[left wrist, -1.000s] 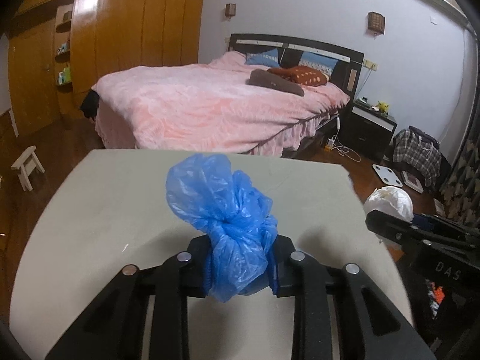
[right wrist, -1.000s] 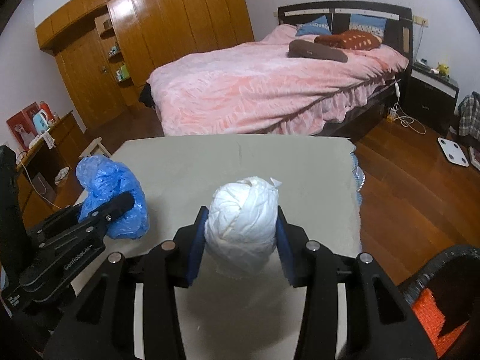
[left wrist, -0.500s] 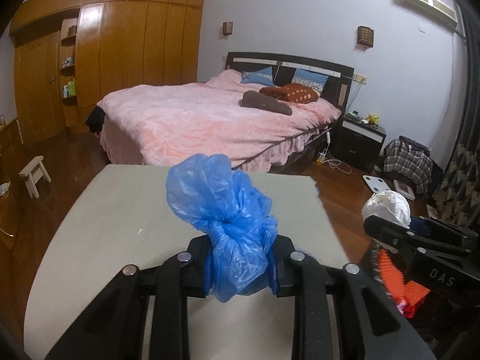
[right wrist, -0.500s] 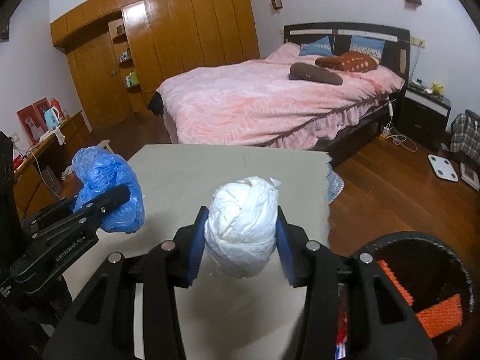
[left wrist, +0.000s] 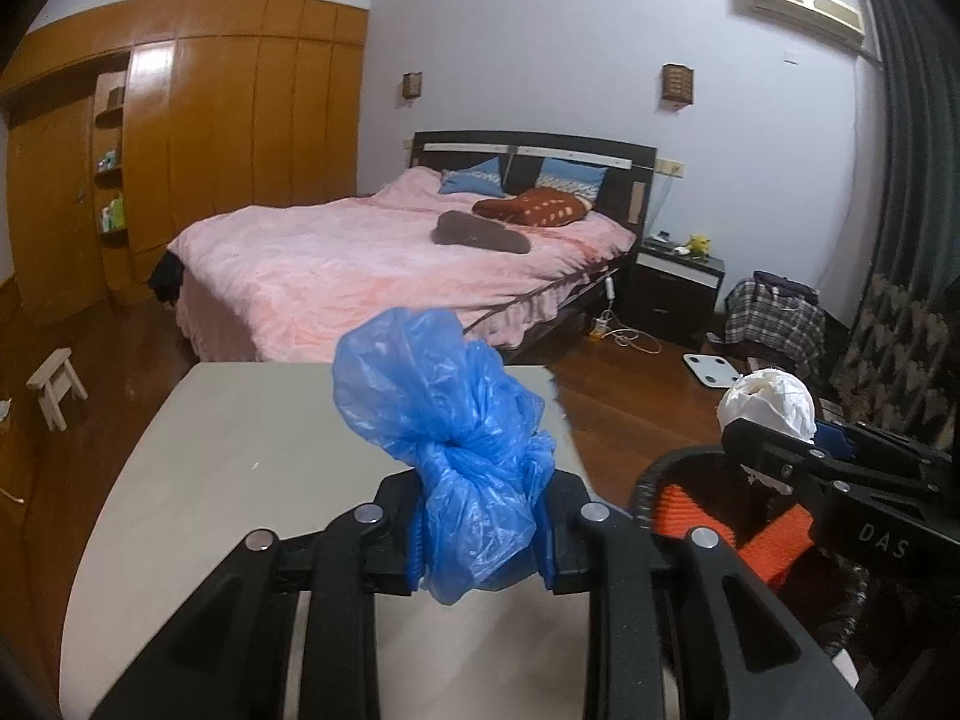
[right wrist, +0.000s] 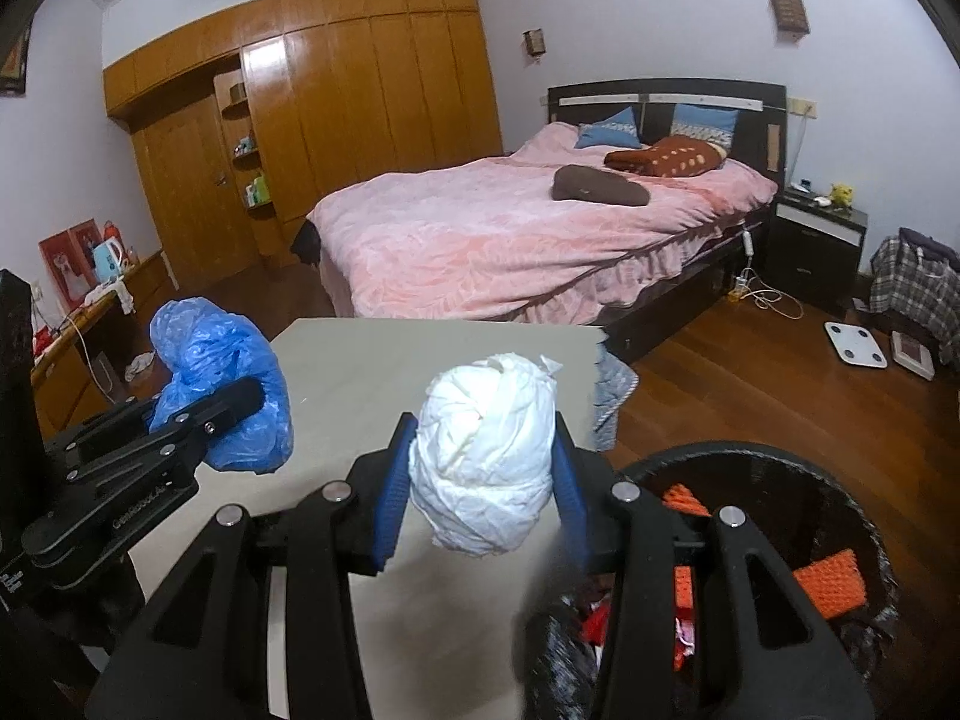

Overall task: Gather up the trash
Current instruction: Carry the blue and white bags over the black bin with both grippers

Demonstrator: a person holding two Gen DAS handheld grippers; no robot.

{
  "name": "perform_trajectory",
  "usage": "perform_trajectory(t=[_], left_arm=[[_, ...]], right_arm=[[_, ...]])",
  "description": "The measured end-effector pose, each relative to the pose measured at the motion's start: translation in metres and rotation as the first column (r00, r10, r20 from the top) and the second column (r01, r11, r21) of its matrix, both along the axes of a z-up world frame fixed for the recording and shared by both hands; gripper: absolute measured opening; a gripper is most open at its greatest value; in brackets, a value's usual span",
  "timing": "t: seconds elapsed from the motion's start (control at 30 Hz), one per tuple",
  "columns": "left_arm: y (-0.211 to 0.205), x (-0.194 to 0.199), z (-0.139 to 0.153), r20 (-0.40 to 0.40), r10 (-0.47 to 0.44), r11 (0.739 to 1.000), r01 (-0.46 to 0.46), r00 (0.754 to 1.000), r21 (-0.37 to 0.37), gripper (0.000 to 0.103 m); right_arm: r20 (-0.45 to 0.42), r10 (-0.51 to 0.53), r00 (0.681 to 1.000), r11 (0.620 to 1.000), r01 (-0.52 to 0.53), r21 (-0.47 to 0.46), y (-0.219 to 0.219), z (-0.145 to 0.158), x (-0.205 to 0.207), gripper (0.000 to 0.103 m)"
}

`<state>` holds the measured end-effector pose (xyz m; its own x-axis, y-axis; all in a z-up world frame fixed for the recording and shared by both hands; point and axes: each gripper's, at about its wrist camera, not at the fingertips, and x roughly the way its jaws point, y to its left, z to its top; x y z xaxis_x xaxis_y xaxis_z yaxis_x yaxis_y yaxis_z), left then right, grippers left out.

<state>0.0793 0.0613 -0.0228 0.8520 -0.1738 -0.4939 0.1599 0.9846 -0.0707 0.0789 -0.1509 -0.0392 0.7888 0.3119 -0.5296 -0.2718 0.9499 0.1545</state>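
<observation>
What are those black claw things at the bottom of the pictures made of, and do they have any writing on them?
Both are matte black linkage frames with round silver rivets at the joints. The left gripper and right gripper each end in two fingers faced with ribbed blue pads. Seen side-on, one shows raised "DAS" lettering, the other a small printed brand name. No cables or sleeves show.

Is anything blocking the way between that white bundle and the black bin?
Nothing visible. The white bundle, clamped in the right claw, hangs beside the open black bin, with only air between them.
</observation>
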Motion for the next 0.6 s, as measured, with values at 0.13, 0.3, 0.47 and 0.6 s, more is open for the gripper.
perform_trajectory(t=[0.13,0.3,0.47,0.6], left_arm=[[-0.018,-0.01,0.007,0.012,-0.039,0.999,0.039,0.999,0.002,0.027],[-0.039,-0.018,0.011,0.022,-0.088,0.996,0.088,0.996,-0.006,0.027],[-0.06,-0.023,0.012,0.025,-0.138,0.99,0.139,0.99,-0.012,0.027],[-0.077,-0.027,0.007,0.02,-0.183,0.983,0.183,0.983,-0.014,0.027]], right_arm=[[0.019,-0.029,0.999,1.0,0.03,-0.008,-0.018,0.008,-0.017,0.041],[0.032,-0.068,0.997,0.998,0.068,-0.007,-0.04,0.013,-0.032,0.041],[0.035,-0.119,0.992,0.993,0.119,-0.009,-0.068,0.015,-0.047,0.041],[0.031,-0.158,0.987,0.987,0.159,-0.016,-0.087,0.012,-0.054,0.041]])
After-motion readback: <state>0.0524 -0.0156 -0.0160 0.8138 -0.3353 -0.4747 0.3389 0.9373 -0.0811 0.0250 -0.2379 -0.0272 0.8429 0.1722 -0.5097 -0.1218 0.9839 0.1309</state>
